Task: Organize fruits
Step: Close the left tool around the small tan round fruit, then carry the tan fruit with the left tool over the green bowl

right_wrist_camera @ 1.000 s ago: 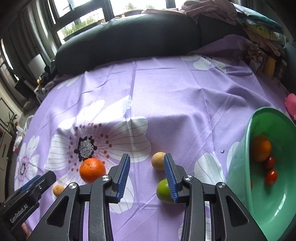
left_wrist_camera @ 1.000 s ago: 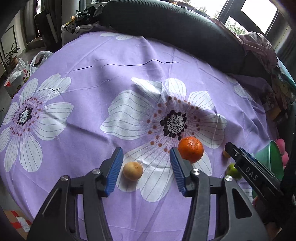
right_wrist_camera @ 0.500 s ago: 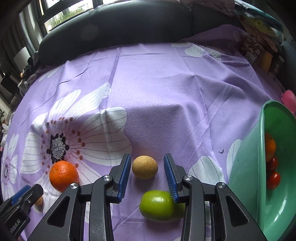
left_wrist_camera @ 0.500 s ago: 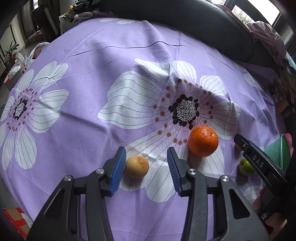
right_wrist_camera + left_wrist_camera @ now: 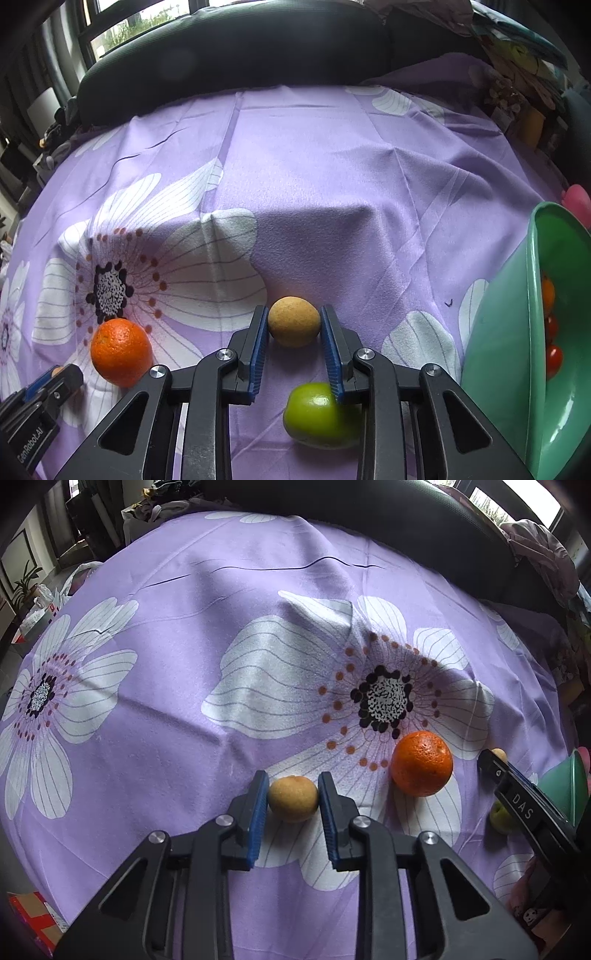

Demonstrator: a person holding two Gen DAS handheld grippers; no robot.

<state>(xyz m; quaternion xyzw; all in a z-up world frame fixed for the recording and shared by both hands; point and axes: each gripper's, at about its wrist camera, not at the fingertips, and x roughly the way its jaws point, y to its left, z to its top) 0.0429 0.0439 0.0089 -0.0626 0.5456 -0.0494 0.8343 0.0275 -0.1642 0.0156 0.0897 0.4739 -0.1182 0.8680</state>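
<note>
The left gripper (image 5: 293,799) has its blue pads (image 5: 258,812) pressed against both sides of a small yellow-brown fruit (image 5: 293,798), which sits on the purple flowered cloth (image 5: 221,646); the grip is clenched on that fruit. The right gripper (image 5: 294,325) is likewise clamped on a second small tan fruit (image 5: 294,321), one pad (image 5: 258,343) touching each flank, the fruit resting on the cloth (image 5: 332,184). Both tools point steeply down at the surface, their black frames filling the lower part of each wrist view. Just under the right gripper's right finger lies a green fruit (image 5: 319,415), partly hidden by that finger. An orange (image 5: 422,763) sits on the cloth between the two grippers, near each but touching neither; in the right view it (image 5: 121,352) lies beside the tip of the left tool. To the right stands a green bowl (image 5: 498,350), tilted in this view, its rim close to the right gripper's frame, with an orange fruit and small red ones inside. Beyond the fruit the cloth lies open and bare up to a dark cushion (image 5: 240,55) along the far edge; clutter crowds the far right corner.
</note>
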